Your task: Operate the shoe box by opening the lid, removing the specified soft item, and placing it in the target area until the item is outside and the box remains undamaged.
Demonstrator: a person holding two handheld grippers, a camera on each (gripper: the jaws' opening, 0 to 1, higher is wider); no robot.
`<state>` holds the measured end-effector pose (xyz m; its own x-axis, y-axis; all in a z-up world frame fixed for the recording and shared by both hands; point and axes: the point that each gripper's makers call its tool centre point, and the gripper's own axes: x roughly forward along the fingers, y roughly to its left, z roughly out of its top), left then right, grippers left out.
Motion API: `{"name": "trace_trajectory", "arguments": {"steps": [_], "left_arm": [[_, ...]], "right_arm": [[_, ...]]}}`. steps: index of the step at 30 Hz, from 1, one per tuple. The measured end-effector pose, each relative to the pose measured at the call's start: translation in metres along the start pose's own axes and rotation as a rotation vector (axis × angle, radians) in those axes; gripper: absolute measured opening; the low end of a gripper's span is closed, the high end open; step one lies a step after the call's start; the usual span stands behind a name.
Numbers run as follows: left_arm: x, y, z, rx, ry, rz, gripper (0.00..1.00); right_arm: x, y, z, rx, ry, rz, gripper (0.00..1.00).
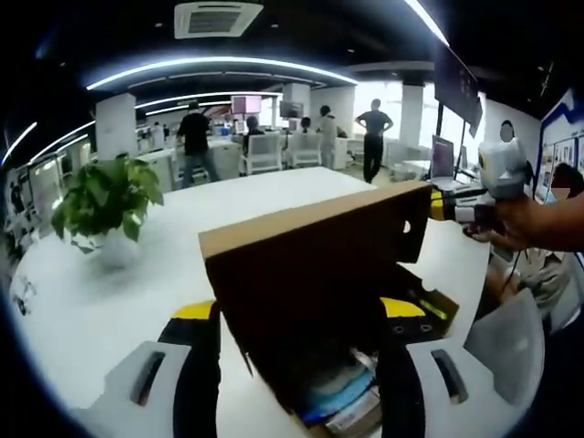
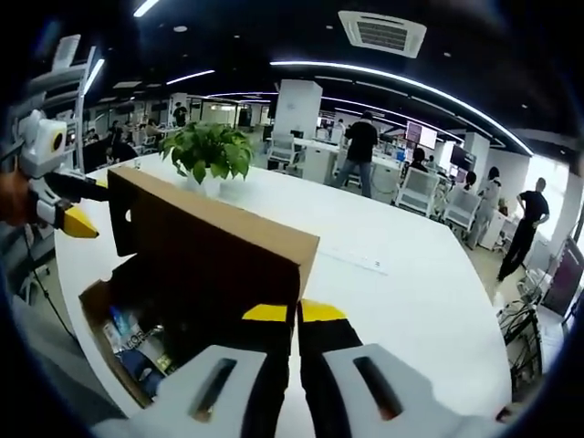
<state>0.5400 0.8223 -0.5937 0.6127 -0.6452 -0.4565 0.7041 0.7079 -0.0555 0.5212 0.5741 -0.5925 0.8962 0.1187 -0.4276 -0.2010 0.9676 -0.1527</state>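
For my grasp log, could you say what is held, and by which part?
The right gripper pinches the raised box lid at its end corner; the left gripper is open, holding nothing.

Shoe box was plain brown cardboard, lid darker on its shaded inner face, centre of frame. Contents at bottom centre showed blue and white, too dim to identify. Left gripper was white-grey with black jaws and yellow tips; right gripper was the same. Table was white. Plant at upper left was green, in a white pot.
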Motion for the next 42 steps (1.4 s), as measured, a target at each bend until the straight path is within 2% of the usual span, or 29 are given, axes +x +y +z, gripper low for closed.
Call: {"name": "trace_trajectory", "arguments": {"steps": [5, 9, 12, 13, 16, 17, 19, 22, 24, 27, 29, 30, 32, 36, 42], "left_arm": [[-0.003, 0.004, -0.004, -0.007, -0.003, 0.004, 0.62], [-0.01, 0.012, -0.019, -0.023, 0.009, 0.039, 0.61], [-0.019, 0.015, -0.045, -0.064, 0.051, 0.061, 0.61], [-0.022, 0.014, -0.063, -0.086, 0.098, 0.062, 0.59], [-0.025, 0.012, -0.101, -0.103, 0.193, 0.082, 0.56], [-0.027, 0.011, -0.116, -0.108, 0.242, 0.086, 0.55], [-0.028, 0.003, -0.139, -0.112, 0.322, 0.057, 0.47], [-0.027, -0.002, -0.153, -0.121, 0.361, 0.05, 0.37], [-0.029, -0.004, -0.156, -0.117, 0.375, 0.058, 0.33], [-0.029, -0.005, -0.162, -0.111, 0.403, 0.051, 0.21], [-0.027, -0.014, -0.162, -0.176, 0.403, 0.013, 0.14], [-0.026, -0.015, -0.161, -0.167, 0.409, 0.001, 0.09], [-0.024, -0.015, -0.162, -0.14, 0.419, 0.011, 0.09], [-0.026, -0.013, -0.163, -0.168, 0.421, 0.01, 0.08], [-0.027, -0.015, -0.162, -0.164, 0.427, 0.017, 0.08]], "right_arm": [[0.001, -0.002, -0.001, -0.011, 0.008, -0.005, 0.0], [0.001, -0.001, -0.001, -0.011, 0.015, -0.005, 0.0], [0.001, -0.001, 0.0, -0.012, 0.02, -0.002, 0.0], [0.002, -0.002, -0.001, -0.012, 0.021, -0.001, 0.0], [0.001, -0.001, -0.001, -0.015, 0.025, 0.002, 0.0], [0.001, -0.001, -0.001, -0.015, 0.025, 0.002, 0.0], [0.001, -0.001, -0.001, -0.016, 0.024, 0.002, 0.0], [0.001, -0.001, -0.001, -0.014, 0.026, 0.003, 0.0], [0.001, -0.002, -0.001, -0.015, 0.029, 0.005, 0.0], [0.001, -0.001, 0.0, -0.016, 0.03, 0.005, 0.0], [0.002, -0.002, 0.0, -0.014, 0.032, 0.004, 0.0], [0.003, -0.002, 0.0, -0.015, 0.033, 0.004, 0.0], [0.003, -0.002, 0.0, -0.015, 0.033, 0.004, 0.0], [0.005, -0.003, 0.001, -0.016, 0.037, 0.004, 0.0], [0.008, -0.005, 0.001, -0.004, 0.036, 0.008, 0.0]]}}
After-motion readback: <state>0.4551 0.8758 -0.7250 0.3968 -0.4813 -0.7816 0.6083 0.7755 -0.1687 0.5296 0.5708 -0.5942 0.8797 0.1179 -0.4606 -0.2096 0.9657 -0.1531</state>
